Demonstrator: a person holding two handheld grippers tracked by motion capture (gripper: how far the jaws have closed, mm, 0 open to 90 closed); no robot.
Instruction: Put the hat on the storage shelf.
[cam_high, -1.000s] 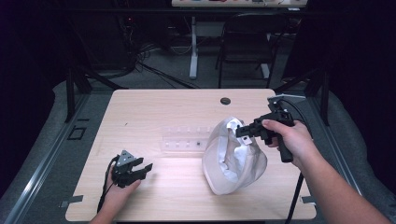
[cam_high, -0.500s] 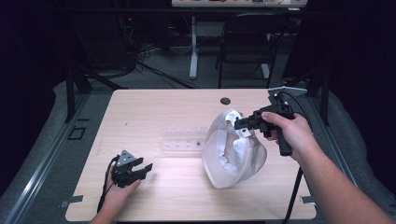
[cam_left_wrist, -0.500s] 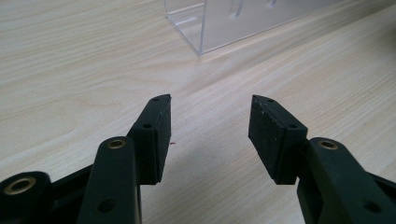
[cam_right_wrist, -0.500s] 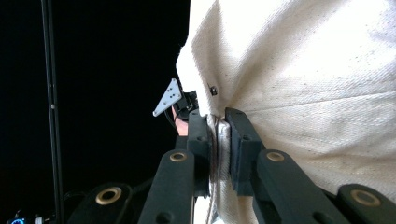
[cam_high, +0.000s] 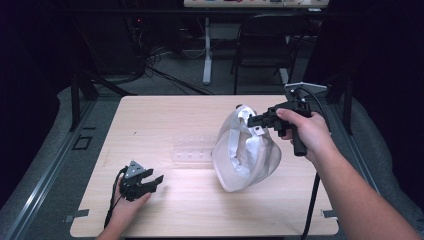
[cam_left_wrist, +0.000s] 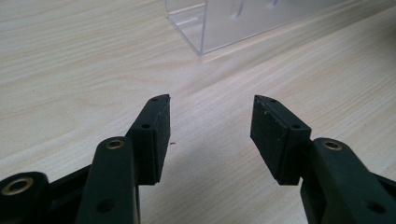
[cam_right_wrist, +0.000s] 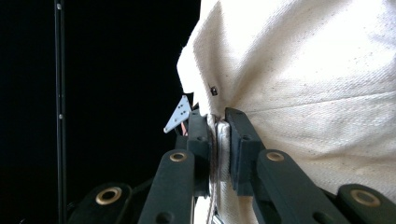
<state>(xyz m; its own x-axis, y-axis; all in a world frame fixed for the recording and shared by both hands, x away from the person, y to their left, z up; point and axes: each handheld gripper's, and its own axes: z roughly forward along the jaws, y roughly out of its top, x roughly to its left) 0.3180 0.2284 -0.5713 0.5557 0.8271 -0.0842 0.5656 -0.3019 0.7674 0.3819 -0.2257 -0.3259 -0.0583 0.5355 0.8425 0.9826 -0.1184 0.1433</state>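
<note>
A white cloth bag (cam_high: 245, 155) hangs over the right half of the table, its bottom resting near the wood. My right gripper (cam_high: 256, 120) is shut on the bag's upper rim and holds it up. The right gripper view shows the two jaws pressed together on a fold of the white cloth (cam_right_wrist: 303, 79). My left gripper (cam_high: 152, 181) rests low on the table at the front left, open, with nothing between its fingertips (cam_left_wrist: 156, 122). A clear plastic rack (cam_high: 192, 152) lies on the table left of the bag; its corner (cam_left_wrist: 219, 25) is ahead of the left jaws.
The wooden table (cam_high: 165, 120) has bare surface at the back left and along the front. A small dark round object (cam_high: 239, 106) sits at the back behind the bag. Chairs and a desk leg (cam_high: 206, 50) stand beyond the far edge.
The right hand has lifted and shifted slightly, raising the bag's rim a little higher. The left gripper has stayed in place.
</note>
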